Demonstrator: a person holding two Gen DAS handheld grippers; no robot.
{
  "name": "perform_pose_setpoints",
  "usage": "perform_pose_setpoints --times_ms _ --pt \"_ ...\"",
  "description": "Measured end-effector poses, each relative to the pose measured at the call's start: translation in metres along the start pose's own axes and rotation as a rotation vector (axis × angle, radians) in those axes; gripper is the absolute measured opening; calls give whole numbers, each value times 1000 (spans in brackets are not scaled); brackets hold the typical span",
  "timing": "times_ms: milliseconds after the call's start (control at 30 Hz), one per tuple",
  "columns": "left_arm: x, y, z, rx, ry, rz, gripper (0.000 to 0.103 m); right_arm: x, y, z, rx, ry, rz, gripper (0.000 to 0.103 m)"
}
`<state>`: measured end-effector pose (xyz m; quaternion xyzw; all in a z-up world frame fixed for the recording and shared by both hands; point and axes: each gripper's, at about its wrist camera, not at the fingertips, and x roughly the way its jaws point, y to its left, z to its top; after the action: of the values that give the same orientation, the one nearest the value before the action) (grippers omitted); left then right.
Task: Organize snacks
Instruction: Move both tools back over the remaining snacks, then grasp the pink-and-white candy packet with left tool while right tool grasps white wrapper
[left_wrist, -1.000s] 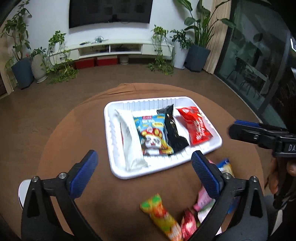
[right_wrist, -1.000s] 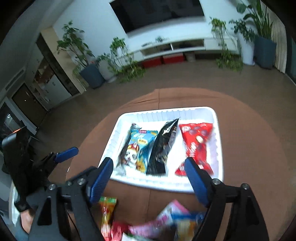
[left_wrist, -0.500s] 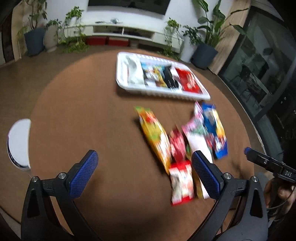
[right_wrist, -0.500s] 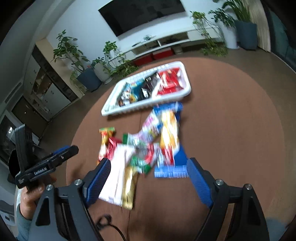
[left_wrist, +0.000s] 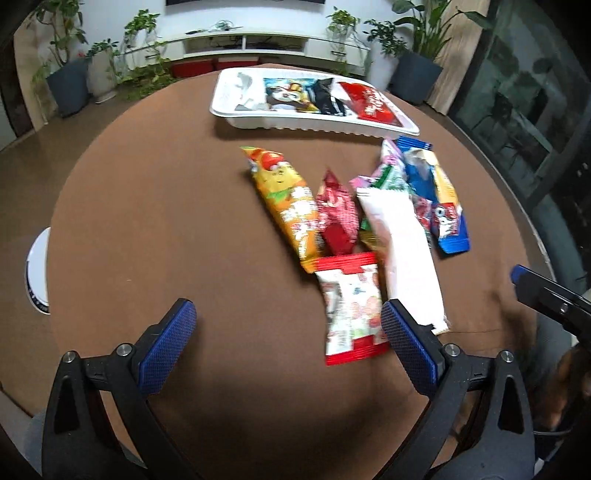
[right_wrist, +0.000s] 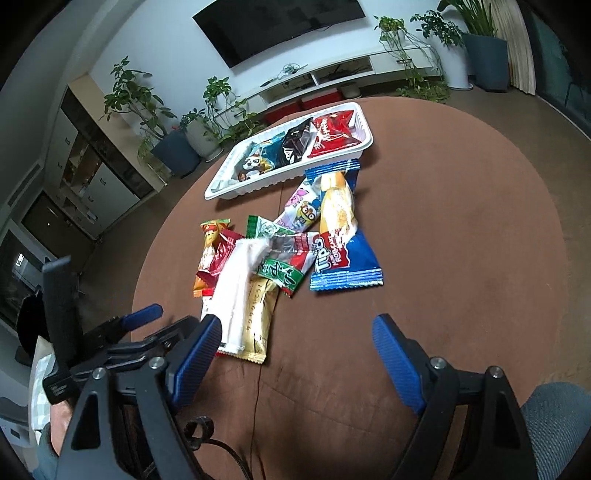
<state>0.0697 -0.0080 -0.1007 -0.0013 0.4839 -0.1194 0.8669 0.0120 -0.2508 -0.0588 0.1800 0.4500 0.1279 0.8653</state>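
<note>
Snacks lie loose beyond both tools on the brown table (left_wrist: 147, 221): the left gripper (left_wrist: 288, 343) and right gripper (right_wrist: 295, 354) each hang with jaws wide apart, holding nothing. About eight wrappers overlap in the pile (right_wrist: 288, 254), so the exact count is unsure; the long white packet (left_wrist: 402, 251) covers others. Farther off, the white tray (left_wrist: 314, 123) holds four packets.
</note>
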Motion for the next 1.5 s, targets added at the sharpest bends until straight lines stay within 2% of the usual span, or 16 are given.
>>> perform_pose_setpoints --times_ms 133,333,400,533,700,833,1067,1233,1500 --pt "0 -5 2 38 24 26 100 0 -2 -2 5 2 -1 86" --pt "15 -25 11 94 48 26 100 0 1 -4 -14 6 6 86" --pt "20 -30 14 107 57 27 96 0 3 -4 -19 4 3 86" --pt "29 -31 16 105 79 22 78 0 3 -3 -25 0 -6 86" --pt "29 -28 18 108 71 26 72 2 16 2 -85 1 -1 86" --pt "27 -23 19 112 68 29 61 9 34 10 -162 12 1 82" --pt "25 -16 18 132 69 33 44 38 62 15 -280 84 0 75" --pt "20 -4 14 120 72 16 37 57 73 17 -339 125 -14 70" --pt "15 3 9 115 80 5 37 83 75 20 -366 190 -33 63"
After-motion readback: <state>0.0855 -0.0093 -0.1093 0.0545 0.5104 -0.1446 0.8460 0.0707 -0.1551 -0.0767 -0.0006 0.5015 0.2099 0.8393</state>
